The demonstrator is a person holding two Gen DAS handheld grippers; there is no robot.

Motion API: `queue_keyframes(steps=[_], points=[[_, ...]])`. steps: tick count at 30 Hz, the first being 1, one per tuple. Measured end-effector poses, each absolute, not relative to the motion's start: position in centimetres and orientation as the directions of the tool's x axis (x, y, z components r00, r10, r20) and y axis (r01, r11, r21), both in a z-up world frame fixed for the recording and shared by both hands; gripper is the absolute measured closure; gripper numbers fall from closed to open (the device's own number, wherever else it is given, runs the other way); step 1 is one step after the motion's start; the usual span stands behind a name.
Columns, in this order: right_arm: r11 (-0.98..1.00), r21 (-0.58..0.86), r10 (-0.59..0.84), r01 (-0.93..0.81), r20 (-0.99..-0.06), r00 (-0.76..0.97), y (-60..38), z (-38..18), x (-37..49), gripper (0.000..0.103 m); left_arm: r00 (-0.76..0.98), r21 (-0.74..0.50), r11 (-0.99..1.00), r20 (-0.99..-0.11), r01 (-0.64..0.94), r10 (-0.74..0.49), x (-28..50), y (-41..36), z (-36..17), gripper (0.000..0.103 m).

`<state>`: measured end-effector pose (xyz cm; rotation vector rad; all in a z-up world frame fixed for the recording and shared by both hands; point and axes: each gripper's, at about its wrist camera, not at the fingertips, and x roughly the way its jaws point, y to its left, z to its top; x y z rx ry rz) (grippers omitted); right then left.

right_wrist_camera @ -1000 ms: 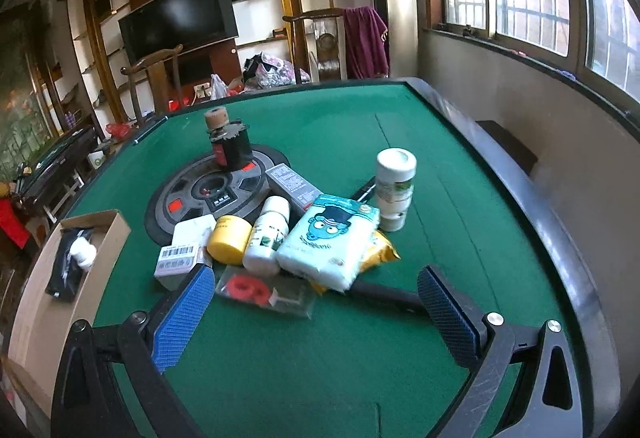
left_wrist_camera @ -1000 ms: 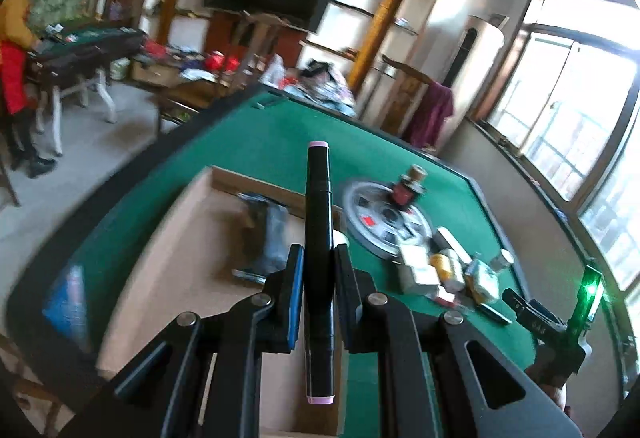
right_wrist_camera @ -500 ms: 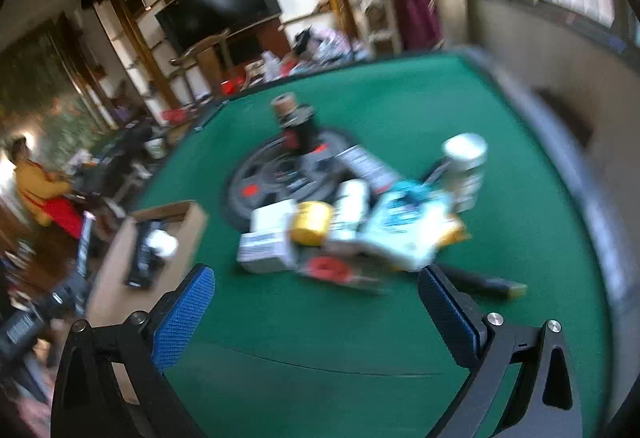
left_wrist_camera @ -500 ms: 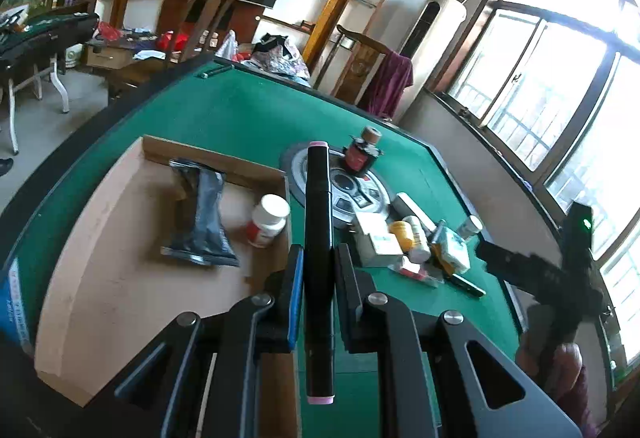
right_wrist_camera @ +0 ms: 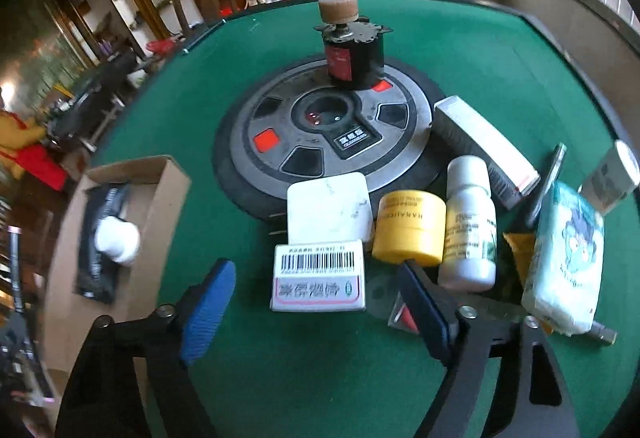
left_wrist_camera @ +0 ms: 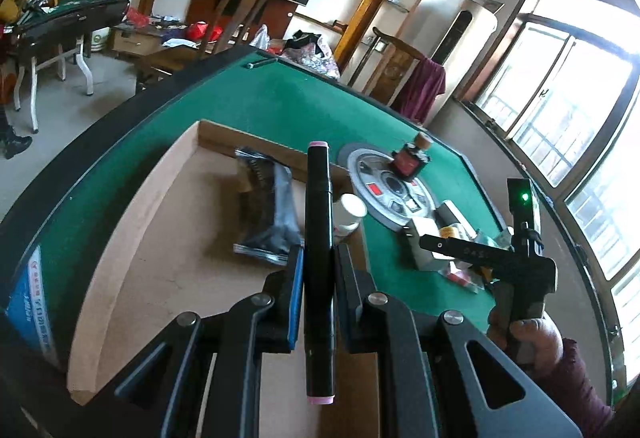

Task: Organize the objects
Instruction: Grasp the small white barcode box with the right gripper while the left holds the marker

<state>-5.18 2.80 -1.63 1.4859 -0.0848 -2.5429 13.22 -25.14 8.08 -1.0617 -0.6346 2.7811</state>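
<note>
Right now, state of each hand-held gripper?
Left hand-held gripper: closed on the black pink-capped marker pen.
Right hand-held gripper: open, holding nothing.

The table [right_wrist_camera: 500, 50] wears matt green felt inside a glossy dark rim. At the left of the right wrist view, the box [right_wrist_camera: 160, 198] is plain matt brown cardboard. The marker [left_wrist_camera: 318, 238] held upright in the center of the left wrist view is glossy black plastic. The yellow jar [right_wrist_camera: 408, 230] looks like smooth plastic; the central disc [right_wrist_camera: 328, 130] has a brushed metallic sheen.
</note>
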Motion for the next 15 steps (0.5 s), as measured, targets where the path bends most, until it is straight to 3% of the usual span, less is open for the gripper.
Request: queue_keyframes(steps=[1, 2, 9, 15], points=[[-0.983, 0.119, -0.173, 0.142, -0.861, -0.479, 2.4, -1.9, -5.3, 0.045, -0.751, -0.413, -0.909, -0.619, 0.062, 0.229, 13.2, -25.4, 7.9, 0.089], [-0.985, 0.103, -0.159, 0.142, -0.865, -0.475, 2.2, -2.1, -5.4, 0.053, -0.75, -0.413, -0.908, -0.621, 0.066, 0.228, 13.2, -25.7, 7.7, 0.089], [-0.979, 0.136, -0.193, 0.151, -0.851, -0.488, 2.4, -1.6, -4.1, 0.053, -0.732, -0.397, -0.909, -0.657, 0.13, 0.182, 13.3, -27.6, 6.6, 0.089], [-0.928, 0.259, -0.365, 0.267, -0.772, -0.52, 1.0, 3.3, -2.0, 0.053, -0.704, -0.299, -0.941, -0.702, 0.157, 0.105, 11.9, -28.9, 7.3, 0.089]])
